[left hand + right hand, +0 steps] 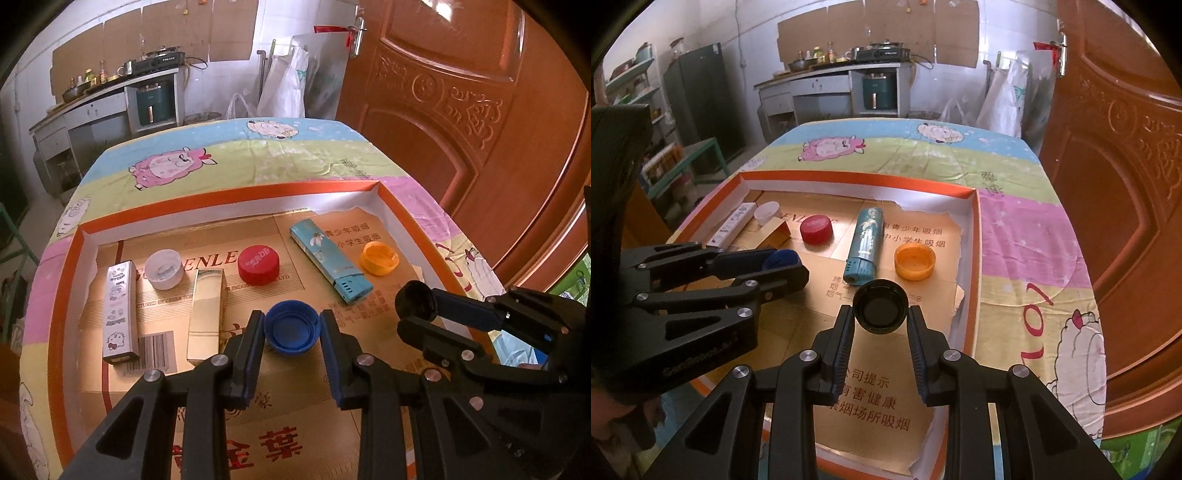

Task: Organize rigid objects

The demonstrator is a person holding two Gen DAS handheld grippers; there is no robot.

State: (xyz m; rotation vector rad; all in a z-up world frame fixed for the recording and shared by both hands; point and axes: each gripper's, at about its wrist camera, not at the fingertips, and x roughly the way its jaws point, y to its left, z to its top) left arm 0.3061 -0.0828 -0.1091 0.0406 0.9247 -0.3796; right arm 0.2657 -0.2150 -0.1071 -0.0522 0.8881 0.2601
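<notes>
My left gripper (pixel 291 332) has its jaws closed partway on a blue bottle cap (pixel 291 330), one pad pressing on each side of its rim. The cap's hollow side faces my camera. In the right wrist view the same gripper (pixel 785 264) comes in from the left side, with the blue cap (pixel 781 258) just showing at its tip.

My right gripper (pixel 880 312) has its jaws likewise closed partway, on a black bottle cap (pixel 880 306), hollow side toward the camera, pinched by the rim between the two pads. From the left wrist view this gripper (pixel 415 308) comes in from the right, the black cap (pixel 415 301) seen edge-on at its tip.

Both caps are held over a shallow tray with an orange rim (pixel 207 195), lined with flattened gold cardboard (pixel 280 424). The tray sits on a tabletop covered by a cartoon sheep cloth (pixel 258 151).

In the tray, toward the far side, lie a white cap (pixel 164 269), a red cap (pixel 258 266) and an orange cap (pixel 378 258), well apart from one another. A teal lighter (pixel 330 262) lies between the red and orange caps, tilted. On the left, a silver lighter with cartoon print (pixel 120 312) and a gold lighter (pixel 207 317) lie near each other, the white cap at their far ends.

A brown carved door (pixel 480 110) stands to the right of the tabletop.
</notes>
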